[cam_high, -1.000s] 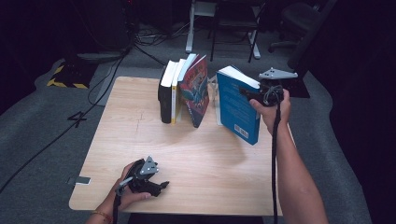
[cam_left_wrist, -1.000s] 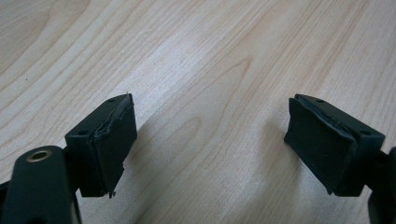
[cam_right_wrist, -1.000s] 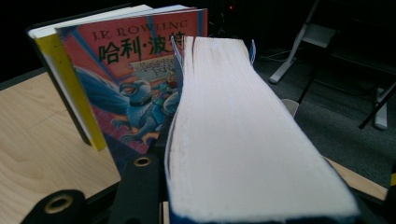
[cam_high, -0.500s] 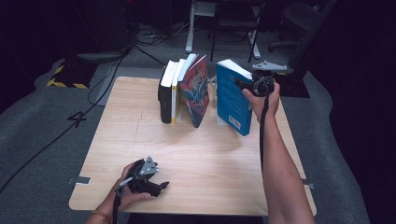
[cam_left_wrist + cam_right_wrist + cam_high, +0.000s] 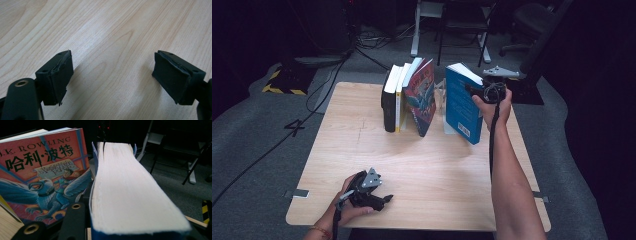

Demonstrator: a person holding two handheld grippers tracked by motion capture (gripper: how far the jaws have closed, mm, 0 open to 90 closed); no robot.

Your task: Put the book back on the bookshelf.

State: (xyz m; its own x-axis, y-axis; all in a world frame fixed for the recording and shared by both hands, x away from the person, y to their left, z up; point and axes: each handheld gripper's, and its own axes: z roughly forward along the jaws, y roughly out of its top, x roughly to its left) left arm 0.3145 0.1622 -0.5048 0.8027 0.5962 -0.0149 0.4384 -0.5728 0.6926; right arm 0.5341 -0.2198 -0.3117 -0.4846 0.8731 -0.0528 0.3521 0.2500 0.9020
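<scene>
- Dark floor with cables and chair legs surrounds the pale wooden table (image 5: 422, 165) in the high view. Near its far edge three books (image 5: 404, 97) stand in a row, the red-covered one (image 5: 422, 97) leaning at the right end of it.
- Just right of that row, with a gap between, our right gripper (image 5: 479, 92) holds the blue book (image 5: 460, 105) upright by its top page edge. The book's long axis runs nearly vertical, its lower corner close to or on the table; we cannot tell which.
- Our left gripper (image 5: 379, 199) lies near the front edge of the table, well apart from the books.
- From the left gripper view, its fingers (image 5: 58, 77) stand wide apart over bare wood with nothing between them.
- From the right gripper view, the blue book's (image 5: 130, 192) white page block runs away from the camera, and the fingers are partly closed on either cover. The red book (image 5: 47, 175) stands just beside it, cover facing us.
- We judge the blue book thick, fairly heavy and stiff along the spine, though its glossy covers may slip and the pages could fan. A grip squeezing both covers near the middle of the page edge seems safest.
</scene>
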